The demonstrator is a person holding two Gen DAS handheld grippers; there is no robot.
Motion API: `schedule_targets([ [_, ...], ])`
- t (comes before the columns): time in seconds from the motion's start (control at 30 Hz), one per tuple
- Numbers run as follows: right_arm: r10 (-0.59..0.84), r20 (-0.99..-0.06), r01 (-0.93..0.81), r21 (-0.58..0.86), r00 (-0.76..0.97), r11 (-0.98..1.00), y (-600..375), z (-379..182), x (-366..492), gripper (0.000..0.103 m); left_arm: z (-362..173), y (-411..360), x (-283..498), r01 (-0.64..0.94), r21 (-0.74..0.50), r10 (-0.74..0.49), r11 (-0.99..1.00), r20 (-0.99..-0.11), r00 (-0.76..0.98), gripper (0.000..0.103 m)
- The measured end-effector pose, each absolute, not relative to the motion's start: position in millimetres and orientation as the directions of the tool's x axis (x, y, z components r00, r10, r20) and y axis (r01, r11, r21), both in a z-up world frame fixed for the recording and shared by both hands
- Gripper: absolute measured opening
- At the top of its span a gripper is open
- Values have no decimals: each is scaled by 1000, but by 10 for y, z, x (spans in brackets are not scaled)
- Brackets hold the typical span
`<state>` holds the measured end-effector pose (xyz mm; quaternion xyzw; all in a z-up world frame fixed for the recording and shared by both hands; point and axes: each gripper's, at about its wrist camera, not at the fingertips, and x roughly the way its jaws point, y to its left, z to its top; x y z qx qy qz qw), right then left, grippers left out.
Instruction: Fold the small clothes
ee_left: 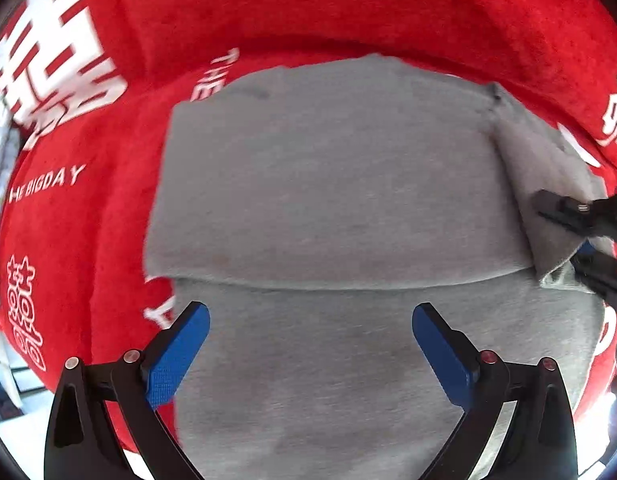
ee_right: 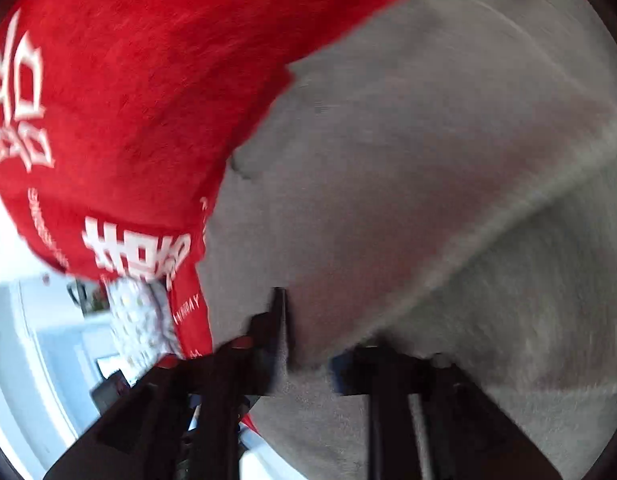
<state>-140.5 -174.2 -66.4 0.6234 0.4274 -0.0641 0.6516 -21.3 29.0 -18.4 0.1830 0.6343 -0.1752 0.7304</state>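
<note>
A grey garment [ee_left: 328,200] lies on a red cloth with white lettering [ee_left: 88,240], its far part folded over toward me with the fold edge across the middle. My left gripper [ee_left: 310,332] is open and empty, hovering over the near grey layer. My right gripper [ee_left: 576,240] shows at the right edge of the left wrist view, shut on the grey flap's right corner. In the right wrist view my right gripper [ee_right: 308,344] pinches the grey garment [ee_right: 448,160] and the picture is blurred.
The red cloth [ee_right: 128,100] covers the whole work surface and hangs over its edge. Beyond that edge in the right wrist view are a white floor or furniture [ee_right: 36,340] and a white patterned item [ee_right: 136,320].
</note>
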Motion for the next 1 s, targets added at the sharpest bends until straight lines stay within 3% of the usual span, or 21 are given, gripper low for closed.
schedule_targets([
  [0.03, 425, -634, 619, 761, 646, 194, -1753, -634, -1479, 49, -194, 327, -186, 482, 46, -21, 875, -991, 133, 102],
  [0.17, 296, -656, 656, 746, 694, 114, -1931, -569, -1654, 47, -188, 528, -120, 455, 33, -31, 890, -991, 132, 102],
  [0.23, 270, -663, 657, 743, 698, 124, -1963, -523, -1583, 7, -160, 618, -103, 443, 22, -43, 896, -990, 137, 102],
  [0.33, 264, -705, 598, 702, 658, 387, -1769, -187, -1105, 7, -112, 759, -59, 421, 8, -60, 907, -987, 149, 102],
  [0.47, 277, -810, 406, 517, 516, 754, -1042, 37, -472, 7, -53, 949, -20, 391, 6, -65, 920, -983, 169, 102],
  [0.6, 258, -896, 230, 354, 361, 907, -367, -178, -221, 7, -45, 1120, 16, 355, 17, -48, 935, -984, 172, 102],
  [0.77, 267, -922, 222, 333, 279, 916, -129, -392, -197, 16, -63, 1267, 90, 318, 14, -43, 948, -984, 173, 102],
  [0.83, 292, -914, 242, 363, 283, 900, -173, -342, -276, 42, -46, 1276, 123, 311, -2, -59, 950, -983, 174, 102],
  [0.87, 296, -910, 255, 372, 291, 893, -213, -301, -335, 48, -35, 1266, 142, 313, -15, -72, 950, -982, 173, 102],
  [1.0, 315, -898, 361, 417, 308, 834, -500, -264, -709, 52, 11, 1107, 231, 330, -130, -183, 935, -974, 134, 102],
])
